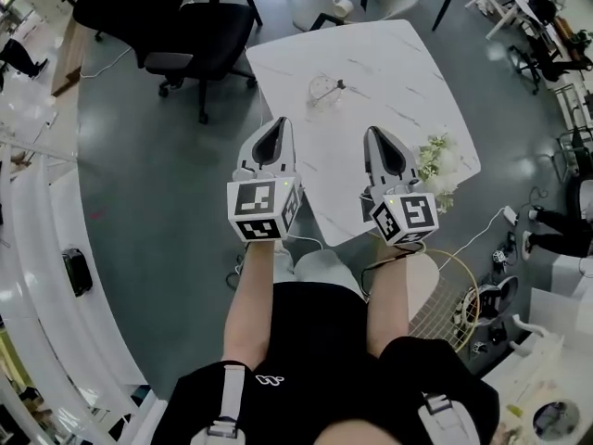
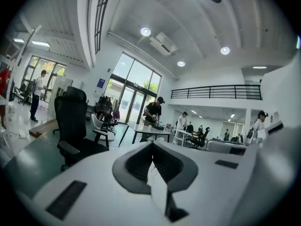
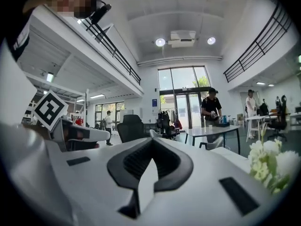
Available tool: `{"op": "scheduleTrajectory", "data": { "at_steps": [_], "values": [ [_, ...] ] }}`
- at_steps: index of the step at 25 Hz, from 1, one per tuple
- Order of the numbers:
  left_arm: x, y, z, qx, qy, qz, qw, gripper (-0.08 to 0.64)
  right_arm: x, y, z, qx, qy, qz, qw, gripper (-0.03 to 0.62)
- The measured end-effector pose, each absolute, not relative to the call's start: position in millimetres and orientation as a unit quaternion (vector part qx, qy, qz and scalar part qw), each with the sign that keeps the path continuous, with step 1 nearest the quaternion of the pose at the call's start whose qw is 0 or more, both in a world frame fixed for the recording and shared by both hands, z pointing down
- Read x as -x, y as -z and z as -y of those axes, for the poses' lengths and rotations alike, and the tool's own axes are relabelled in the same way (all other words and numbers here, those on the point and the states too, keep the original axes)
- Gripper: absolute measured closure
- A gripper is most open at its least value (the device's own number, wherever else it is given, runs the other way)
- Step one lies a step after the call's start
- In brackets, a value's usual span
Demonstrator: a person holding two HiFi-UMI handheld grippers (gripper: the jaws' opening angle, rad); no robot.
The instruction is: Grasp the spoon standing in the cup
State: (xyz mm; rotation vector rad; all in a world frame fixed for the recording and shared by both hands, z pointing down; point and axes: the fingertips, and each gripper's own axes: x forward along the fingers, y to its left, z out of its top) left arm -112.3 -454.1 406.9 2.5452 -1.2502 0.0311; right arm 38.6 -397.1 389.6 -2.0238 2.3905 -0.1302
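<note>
A clear glass cup [image 1: 321, 89] stands near the middle of the white marble table [image 1: 389, 72], and a dark-handled spoon [image 1: 337, 86] in it leans to the right. Both grippers hover over the table's near edge, well short of the cup. My left gripper [image 1: 277, 122] is shut and holds nothing; its jaws [image 2: 153, 143] point out into the room. The right gripper [image 1: 375, 132] is also shut and holds nothing [image 3: 153, 135]. Neither gripper view shows the cup or the spoon.
White flowers [image 1: 435, 167] lie at the table's near right corner, beside the right gripper [image 3: 270, 161]. A black office chair [image 1: 199, 37] stands left of the table, and a white chair with a mug [image 1: 343, 6] behind it. People work at far desks [image 2: 153, 112].
</note>
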Motion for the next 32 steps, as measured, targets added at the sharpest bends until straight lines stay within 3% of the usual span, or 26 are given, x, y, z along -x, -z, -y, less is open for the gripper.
{"op": "scheduleTrajectory", "data": {
  "at_steps": [19,27,30,32],
  "values": [
    [46,-479,512,-0.884,-0.062,0.407,0.221,0.545,-80,-455,499,0.632,0.111,-0.766,-0.042,0.586],
    [55,-492,531,-0.864,-0.041,0.427,0.263,0.545,-100,-503,560,0.623,0.162,-0.763,-0.061,0.586],
    [66,-495,538,-0.854,-0.033,0.441,0.275,0.545,-101,-535,572,0.608,0.198,-0.765,-0.075,0.529],
    [73,-496,542,-0.846,-0.021,0.446,0.291,0.545,-108,-555,575,0.610,0.219,-0.757,-0.087,0.523]
  ]
}}
